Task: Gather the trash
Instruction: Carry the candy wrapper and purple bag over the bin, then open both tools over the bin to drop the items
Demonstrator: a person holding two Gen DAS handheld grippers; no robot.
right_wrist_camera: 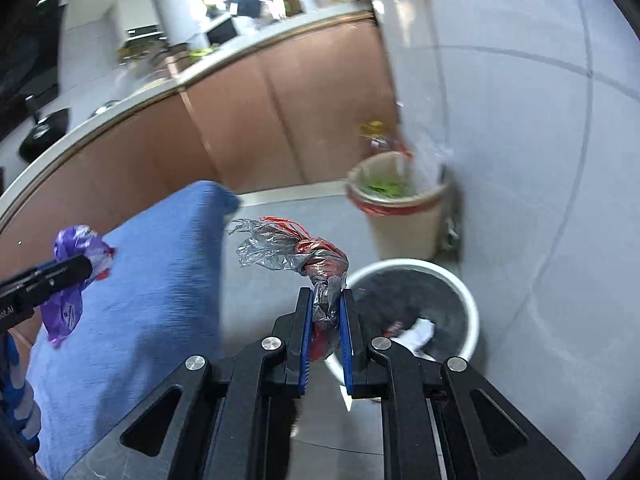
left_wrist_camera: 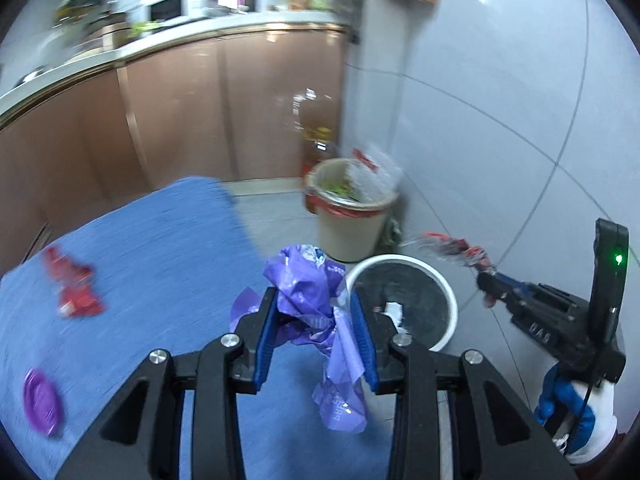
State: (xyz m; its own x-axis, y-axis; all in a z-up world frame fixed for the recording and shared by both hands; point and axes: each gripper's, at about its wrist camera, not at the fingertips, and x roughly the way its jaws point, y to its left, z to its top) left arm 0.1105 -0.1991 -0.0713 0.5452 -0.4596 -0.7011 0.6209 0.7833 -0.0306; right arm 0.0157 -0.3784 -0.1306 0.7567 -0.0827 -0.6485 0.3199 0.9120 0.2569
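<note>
- the bench (left_wrist_camera: 132,264), covered in a blue cloth, fills the lower left of both views; its far corner points toward the brown cabinets (left_wrist_camera: 172,112).
- a beige bin (left_wrist_camera: 348,216) with a red-edged liner stands on the floor by the tiled wall, holding green scraps.
- a white-rimmed bin (left_wrist_camera: 404,300) with a dark liner sits on the floor just off the bench's right edge, nearer than the beige one; a white scrap lies inside it.
- the left gripper (left_wrist_camera: 316,328) is clamped on a crumpled purple bag (left_wrist_camera: 316,300), held over the bench's right edge, just beside the white-rimmed bin.
- the right gripper (right_wrist_camera: 326,328) is clamped on a twisted red-and-clear wrapper (right_wrist_camera: 304,256), held above the floor beside the white-rimmed bin's near rim.
- a red wrapper (left_wrist_camera: 72,284) lies on the bench toward its left edge, blurred.
- a small purple lid (left_wrist_camera: 42,400) lies on the bench near its near left corner, well apart from the red wrapper.
</note>
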